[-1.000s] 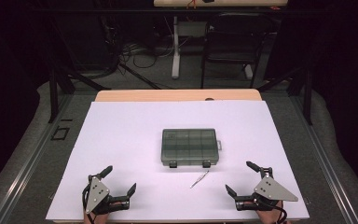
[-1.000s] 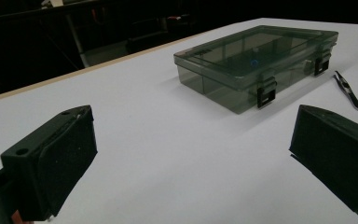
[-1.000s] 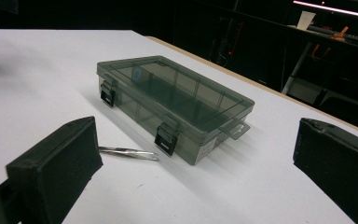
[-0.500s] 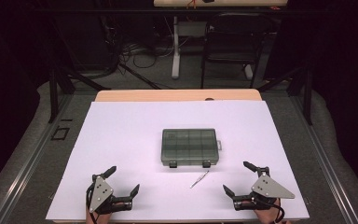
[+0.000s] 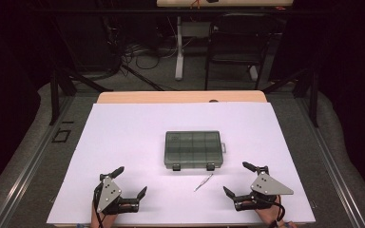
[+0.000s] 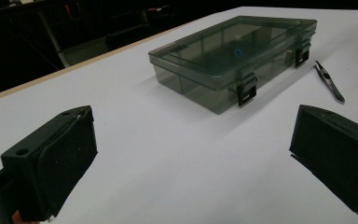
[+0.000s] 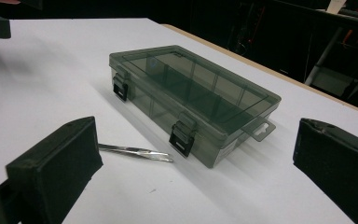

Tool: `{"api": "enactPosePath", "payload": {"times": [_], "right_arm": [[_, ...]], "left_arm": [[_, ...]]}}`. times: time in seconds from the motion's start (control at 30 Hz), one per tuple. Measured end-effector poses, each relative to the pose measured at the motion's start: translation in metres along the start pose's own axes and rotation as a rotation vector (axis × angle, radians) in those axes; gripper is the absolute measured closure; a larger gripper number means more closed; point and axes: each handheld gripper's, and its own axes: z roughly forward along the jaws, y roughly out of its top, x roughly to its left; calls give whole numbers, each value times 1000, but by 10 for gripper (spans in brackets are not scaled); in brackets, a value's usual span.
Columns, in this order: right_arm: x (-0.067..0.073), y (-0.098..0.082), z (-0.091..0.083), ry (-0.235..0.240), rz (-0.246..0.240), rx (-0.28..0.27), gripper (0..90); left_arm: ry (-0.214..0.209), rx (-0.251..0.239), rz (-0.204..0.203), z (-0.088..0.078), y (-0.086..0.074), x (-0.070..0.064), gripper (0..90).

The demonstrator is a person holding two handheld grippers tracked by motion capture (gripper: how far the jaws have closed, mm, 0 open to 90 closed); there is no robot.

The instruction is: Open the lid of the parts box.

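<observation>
A smoky grey plastic compartment box point(image 5: 192, 148) lies mid-table with its lid closed and two black latches facing me. Thin metal tweezers point(image 5: 203, 182) lie just in front of its right latch, apart from it. My left gripper point(image 5: 131, 180) rests near the front left of the table, open and holding nothing. My right gripper point(image 5: 235, 177) rests near the front right, also open and holding nothing. The left gripper view looks across bare table to the box point(image 6: 233, 51) and the tweezers point(image 6: 328, 81). In the right gripper view the box point(image 7: 196, 93) is closer, with the tweezers point(image 7: 135, 151) by the left jaw.
The white tabletop point(image 5: 123, 133) ends in a wooden strip point(image 5: 180, 97) at the far side. Beyond it are a dark floor with cables, a chair point(image 5: 233, 42) and a desk leg. Metal rails run along both table sides.
Both grippers have drifted slightly inward toward the middle of the table's front. The box and the tweezers have not moved.
</observation>
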Motion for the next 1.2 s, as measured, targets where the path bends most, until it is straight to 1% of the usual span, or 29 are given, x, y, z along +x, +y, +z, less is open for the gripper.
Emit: {"api": "enactPosePath", "payload": {"times": [0.1,0.17,0.3,0.4,0.47,0.5,0.57,0.67,0.8,0.93,0.97,1.2], "right_arm": [[-2,3,2,-11,-13,8,0],[-4,5,3,-14,-4,1,0],[-7,6,7,-14,-8,15,0],[-9,7,8,-12,-7,27,0],[-11,8,11,-3,-2,37,0],[-13,8,15,7,4,52,0],[-13,8,16,11,6,56,0],[-15,8,20,21,3,70,0],[-17,10,26,38,1,81,0],[-20,10,33,53,6,99,0],[-22,10,36,58,12,112,0],[-29,11,44,71,28,130,0]], "left_arm": [[-10,7,3,5,2,1,2],[-15,7,6,9,4,2,3],[-31,11,11,16,8,2,3],[-44,14,6,21,10,2,4],[-56,14,-1,24,12,3,4],[-65,13,-12,28,13,4,6],[-68,14,-11,30,14,4,6],[-77,30,4,35,17,4,5],[-81,33,15,43,22,3,4],[-99,55,19,52,26,4,5],[-105,61,17,55,27,4,5],[-135,95,22,68,32,4,3]]}}
